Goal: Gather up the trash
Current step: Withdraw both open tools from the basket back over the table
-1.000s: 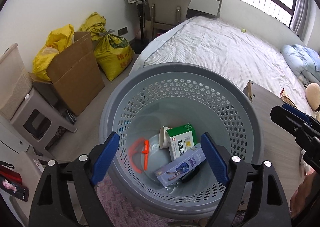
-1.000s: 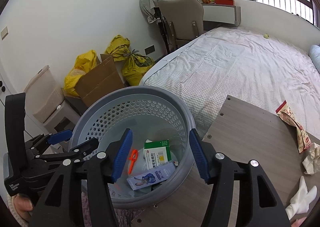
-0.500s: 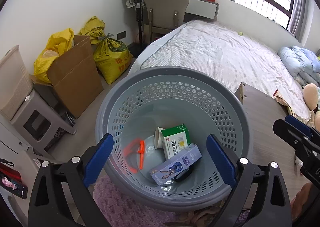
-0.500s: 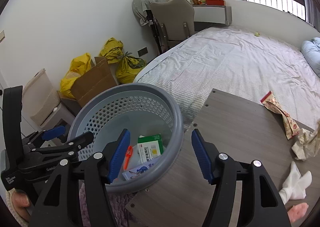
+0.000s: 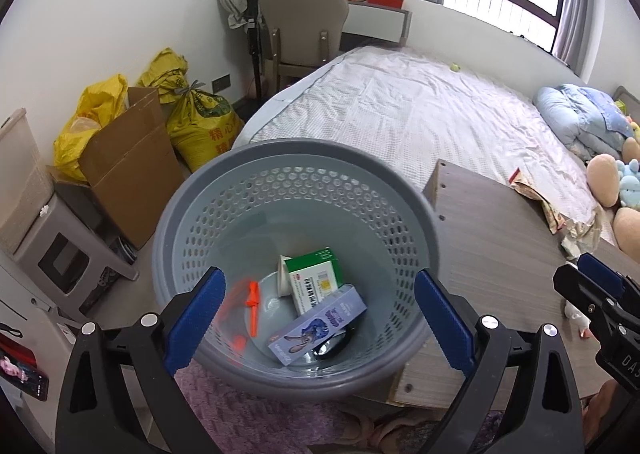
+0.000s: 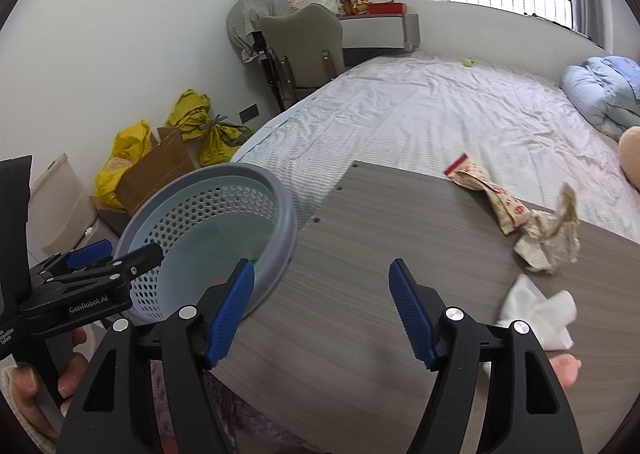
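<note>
Beside the table, at its left edge, a grey basket is seen, with a green box, a blue box and an orange strip inside. Above it the left hand-held gripper is spread wide, released. Over the table the right hand-held gripper is opening, nothing between its jaws. Right of it, a white tissue, crumpled paper and a wrapper are seen.

The round perforated plastic basket was grey; the flat wood-grain board grey-brown; the crumpled tissue white.
</note>
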`<state>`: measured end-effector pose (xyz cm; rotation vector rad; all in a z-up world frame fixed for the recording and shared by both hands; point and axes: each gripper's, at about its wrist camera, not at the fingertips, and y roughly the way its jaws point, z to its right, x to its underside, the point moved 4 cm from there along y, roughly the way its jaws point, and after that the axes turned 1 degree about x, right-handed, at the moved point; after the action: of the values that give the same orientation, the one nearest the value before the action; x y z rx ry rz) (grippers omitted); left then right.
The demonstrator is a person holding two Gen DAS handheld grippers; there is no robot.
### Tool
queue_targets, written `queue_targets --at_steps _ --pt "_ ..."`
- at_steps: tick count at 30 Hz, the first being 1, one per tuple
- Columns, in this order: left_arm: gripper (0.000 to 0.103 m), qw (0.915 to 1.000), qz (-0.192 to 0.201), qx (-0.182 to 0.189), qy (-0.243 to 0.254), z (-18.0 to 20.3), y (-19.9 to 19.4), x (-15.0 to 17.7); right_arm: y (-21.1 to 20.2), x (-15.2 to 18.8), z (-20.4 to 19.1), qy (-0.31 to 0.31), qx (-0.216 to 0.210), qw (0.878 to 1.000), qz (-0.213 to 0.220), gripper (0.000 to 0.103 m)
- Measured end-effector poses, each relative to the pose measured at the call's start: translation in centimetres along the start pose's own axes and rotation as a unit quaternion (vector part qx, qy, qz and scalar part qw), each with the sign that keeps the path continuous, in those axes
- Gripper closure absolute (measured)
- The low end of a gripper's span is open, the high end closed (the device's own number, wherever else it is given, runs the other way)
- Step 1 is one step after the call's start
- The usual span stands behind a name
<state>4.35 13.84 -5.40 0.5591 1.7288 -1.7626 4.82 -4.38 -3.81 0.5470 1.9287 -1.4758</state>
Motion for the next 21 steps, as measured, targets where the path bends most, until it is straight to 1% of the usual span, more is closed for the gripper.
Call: queue_targets --at_steps 5,10,14,21 --pt "0.009 0.9997 0.012 0.014 0.014 2.4 -0.8 -0.1 -1.8 0.9 2.6 0.016 0.02 1.0 0.007 0.036" --pt "0.009 0.999 0.012 0.03 0.032 5.6 -1.0 0.3 -4.0 1.9 5.7 0.034 0.047 0.998 0.018 0.036" --pt "0.009 0.9979 0.006 0.043 0.048 8.1 -0.9 0.6 -5.4 2.5 8.1 0.048 0.071 0.996 0.021 0.036" --pt "0.009 0.9937 -0.004 0.068 0.089 12.7 -0.6 1.2 -8.3 4.1 13.3 0.089 0.116 0.989 0.03 0.036"
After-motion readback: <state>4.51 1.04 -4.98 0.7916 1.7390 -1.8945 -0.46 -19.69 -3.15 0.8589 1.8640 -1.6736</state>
